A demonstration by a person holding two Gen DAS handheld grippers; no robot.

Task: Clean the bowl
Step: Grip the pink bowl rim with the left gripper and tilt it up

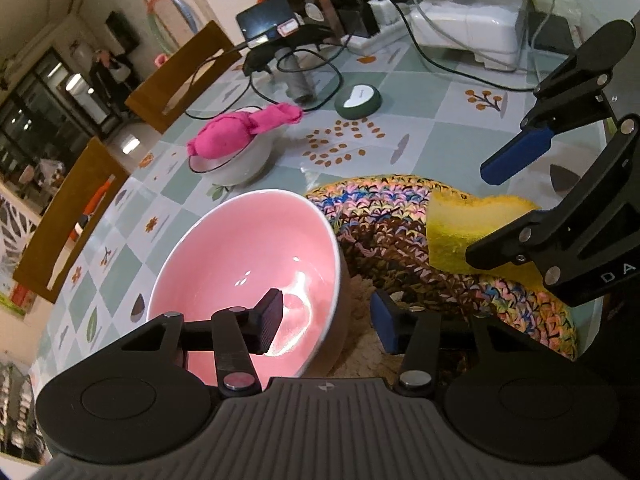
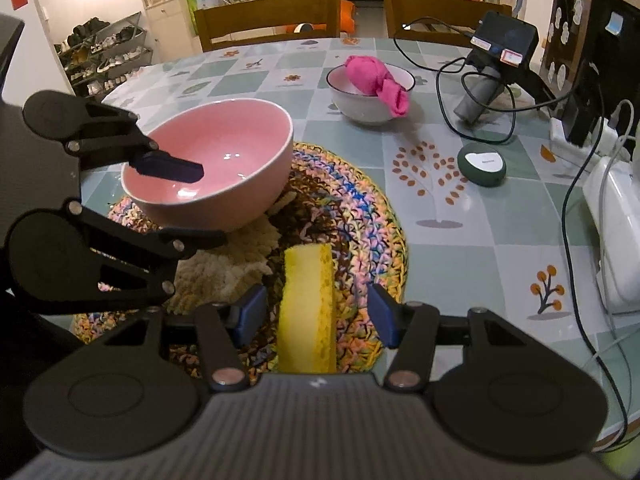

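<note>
A pink bowl [image 1: 248,276] [image 2: 212,168] stands tilted on a multicoloured woven mat [image 1: 384,224] [image 2: 360,224]. My left gripper [image 1: 326,324] [image 2: 192,204] is open and straddles the bowl's near rim, one finger inside the bowl and one outside, with a gap on both sides. A yellow sponge [image 1: 460,232] [image 2: 308,312] lies on the mat between the fingers of my right gripper [image 2: 312,312] [image 1: 500,216], which is open, its pads apart from the sponge.
A white bowl [image 1: 244,160] [image 2: 372,92] holding a bright pink cloth [image 1: 240,132] [image 2: 376,76] stands farther back on the tiled table [image 2: 460,264]. A green round device [image 2: 482,164], cables, a camera on a stand [image 2: 500,52] and a white appliance [image 2: 616,232] crowd the right side. Two wooden chairs [image 2: 272,16] stand behind.
</note>
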